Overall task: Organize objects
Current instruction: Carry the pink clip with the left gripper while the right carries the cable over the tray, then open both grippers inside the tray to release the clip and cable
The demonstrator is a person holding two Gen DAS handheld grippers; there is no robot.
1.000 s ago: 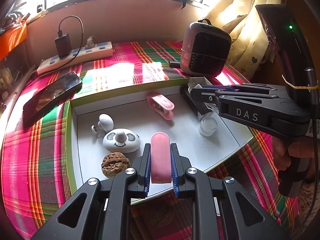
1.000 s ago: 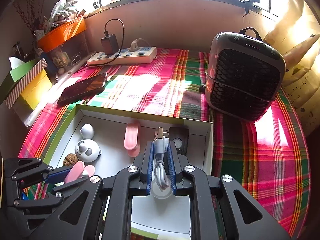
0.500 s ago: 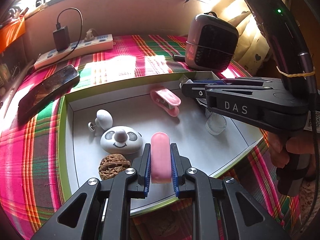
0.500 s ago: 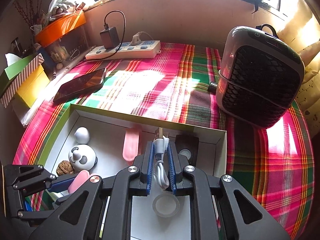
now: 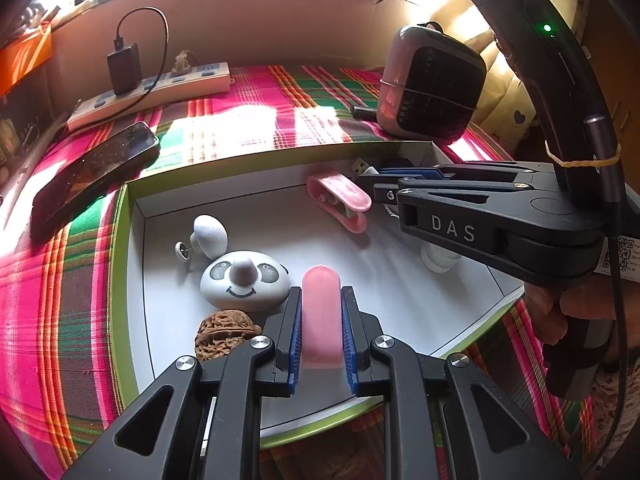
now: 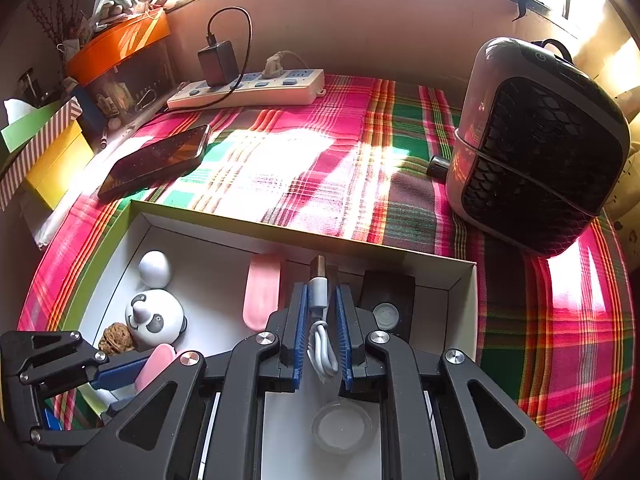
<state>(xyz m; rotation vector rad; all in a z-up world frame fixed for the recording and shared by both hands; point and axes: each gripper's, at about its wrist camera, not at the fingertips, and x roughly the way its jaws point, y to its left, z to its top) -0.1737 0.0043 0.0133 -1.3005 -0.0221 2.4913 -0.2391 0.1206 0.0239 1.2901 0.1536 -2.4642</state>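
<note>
Clamping a pink clip point(image 5: 321, 312) lengthwise, rounded end forward, left fingers point(image 5: 294, 320); right fingers point(image 6: 300, 328) clamping cable point(image 6: 320, 320), plug forward.

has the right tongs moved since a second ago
Yes. In the left wrist view the right tongs now reach further left, their tip overlapping the pink clip lying in the box.

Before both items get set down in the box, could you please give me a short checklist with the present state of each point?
1. Left tongs shut on the pink clip: ok.
2. Right tongs shut on the white cable: ok.
3. Both tongs over the box: ok.
4. Bare floor under the pink clip: cannot tell; panda figure and walnut lie close on its left.
5. Spot below the cable free: not ok, a clear lid lies there.
6. Tongs apart from each other: ok.
</note>
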